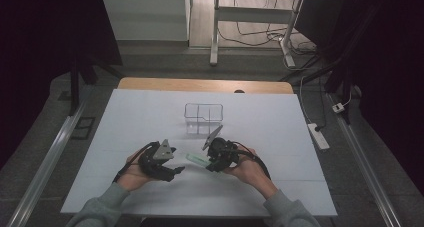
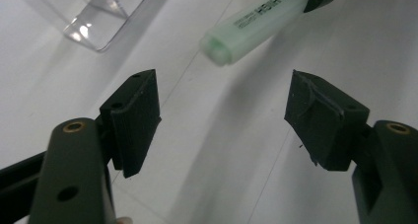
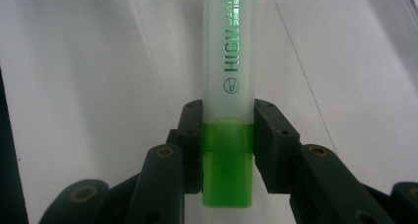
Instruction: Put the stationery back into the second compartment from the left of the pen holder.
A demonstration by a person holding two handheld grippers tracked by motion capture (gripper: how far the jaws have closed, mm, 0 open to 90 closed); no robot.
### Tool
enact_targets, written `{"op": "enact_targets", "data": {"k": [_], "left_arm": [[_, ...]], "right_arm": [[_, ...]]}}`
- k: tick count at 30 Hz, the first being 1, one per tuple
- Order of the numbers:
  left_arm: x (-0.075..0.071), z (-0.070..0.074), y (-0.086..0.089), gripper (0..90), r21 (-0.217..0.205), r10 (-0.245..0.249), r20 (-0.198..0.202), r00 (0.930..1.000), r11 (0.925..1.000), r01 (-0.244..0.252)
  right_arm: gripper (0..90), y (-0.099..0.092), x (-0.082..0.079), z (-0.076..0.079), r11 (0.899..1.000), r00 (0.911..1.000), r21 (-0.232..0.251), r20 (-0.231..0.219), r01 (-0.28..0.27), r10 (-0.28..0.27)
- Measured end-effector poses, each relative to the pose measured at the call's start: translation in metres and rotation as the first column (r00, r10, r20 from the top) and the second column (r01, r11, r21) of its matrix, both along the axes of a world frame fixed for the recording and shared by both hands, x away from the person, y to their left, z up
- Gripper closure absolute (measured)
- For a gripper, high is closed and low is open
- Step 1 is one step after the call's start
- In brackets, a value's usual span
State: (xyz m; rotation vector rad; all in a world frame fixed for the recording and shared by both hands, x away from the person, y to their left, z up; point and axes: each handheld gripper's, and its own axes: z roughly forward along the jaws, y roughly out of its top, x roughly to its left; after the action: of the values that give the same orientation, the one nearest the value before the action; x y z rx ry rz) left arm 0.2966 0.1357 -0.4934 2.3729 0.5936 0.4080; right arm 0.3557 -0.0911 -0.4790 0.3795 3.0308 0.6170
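We clamp the green highlighter in our right gripper; our left gripper gapes empty beside it, the clear organizer not yet filled.

On the pale translucent green highlighter pen I read "HIGH" in large green capitals running along the barrel, a small bulb-like sign beneath it, and smaller print beside it that I cannot make out. I find no other readable text.
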Motion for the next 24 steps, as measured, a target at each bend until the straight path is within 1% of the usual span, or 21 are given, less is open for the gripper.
{"op": "enact_targets", "data": {"k": [2,3,4,6,8,10,13,14,16,18,19,20,21,22,23,24], "left_arm": [[0.001,0.000,-0.005,28.8,0.013,-0.021,-0.006,0.9998,0.9997,0.021],[0.002,0.000,-0.007,28.8,0.018,-0.031,-0.009,0.9995,0.9993,0.032],[0.003,0.000,-0.010,29.0,0.026,-0.041,-0.012,0.9991,0.9988,0.041],[0.004,0.001,-0.015,29.1,0.048,-0.059,-0.010,0.9982,0.9971,0.059],[0.005,0.002,-0.020,29.8,0.056,-0.081,-0.016,0.9965,0.9950,0.082],[0.008,0.003,-0.024,30.7,0.067,-0.110,-0.025,0.9936,0.9915,0.111],[0.012,0.001,-0.031,31.8,0.090,-0.134,-0.036,0.9904,0.9865,0.136],[0.013,0.000,-0.032,32.3,0.101,-0.145,-0.039,0.9887,0.9838,0.148],[0.014,-0.002,-0.035,33.4,0.104,-0.159,-0.053,0.9859,0.9810,0.164],[0.015,-0.004,-0.037,34.8,0.111,-0.174,-0.065,0.9825,0.9773,0.181],[0.015,-0.005,-0.038,35.6,0.116,-0.179,-0.070,0.9814,0.9757,0.186],[0.015,-0.005,-0.038,36.9,0.126,-0.191,-0.074,0.9788,0.9718,0.199],[0.015,-0.006,-0.039,37.9,0.134,-0.197,-0.079,0.9772,0.9693,0.206],[0.015,-0.006,-0.039,39.4,0.142,-0.202,-0.078,0.9763,0.9671,0.211],[0.015,-0.007,-0.039,41.8,0.147,-0.210,-0.078,0.9745,0.9645,0.220],[0.014,-0.007,-0.040,44.4,0.151,-0.212,-0.078,0.9740,0.9632,0.222]], "right_arm": [[66.4,0.001,-0.001,0.000,1.000,1.0000,-0.004,-0.009,-0.002,0.002],[66.4,0.002,-0.001,0.000,1.000,0.9999,-0.007,-0.004,-0.010,0.010],[66.4,0.003,-0.002,0.000,1.000,0.9999,-0.007,-0.013,-0.009,0.009],[66.4,0.005,-0.002,0.000,1.000,0.9997,-0.012,-0.008,-0.025,0.025],[66.4,0.007,-0.003,-0.001,0.999,0.9993,-0.021,-0.010,-0.036,0.036],[66.4,0.009,-0.005,-0.002,0.999,0.9989,-0.021,-0.016,-0.046,0.045],[66.4,0.012,-0.007,-0.003,0.998,0.9980,-0.021,-0.020,-0.060,0.059],[66.4,0.012,-0.008,-0.003,0.998,0.9982,-0.028,-0.009,-0.059,0.059],[66.4,0.013,-0.008,-0.003,0.996,0.9965,-0.026,-0.025,-0.080,0.080],[66.4,0.014,-0.009,-0.003,0.996,0.9962,-0.027,-0.032,-0.082,0.082],[66.4,0.014,-0.009,-0.004,0.995,0.9951,-0.024,-0.027,-0.096,0.095],[66.4,0.014,-0.009,-0.003,0.994,0.9944,-0.029,-0.022,-0.104,0.103],[66.4,0.015,-0.010,-0.003,0.994,0.9946,-0.032,-0.023,-0.102,0.101],[66.4,0.015,-0.013,-0.001,0.995,0.9960,-0.054,0.035,-0.081,0.083],[66.4,0.015,-0.010,-0.004,0.992,0.9917,-0.016,-0.023,-0.127,0.127],[66.4,0.016,-0.011,-0.004,0.991,0.9908,-0.016,-0.023,-0.134,0.133]]}}
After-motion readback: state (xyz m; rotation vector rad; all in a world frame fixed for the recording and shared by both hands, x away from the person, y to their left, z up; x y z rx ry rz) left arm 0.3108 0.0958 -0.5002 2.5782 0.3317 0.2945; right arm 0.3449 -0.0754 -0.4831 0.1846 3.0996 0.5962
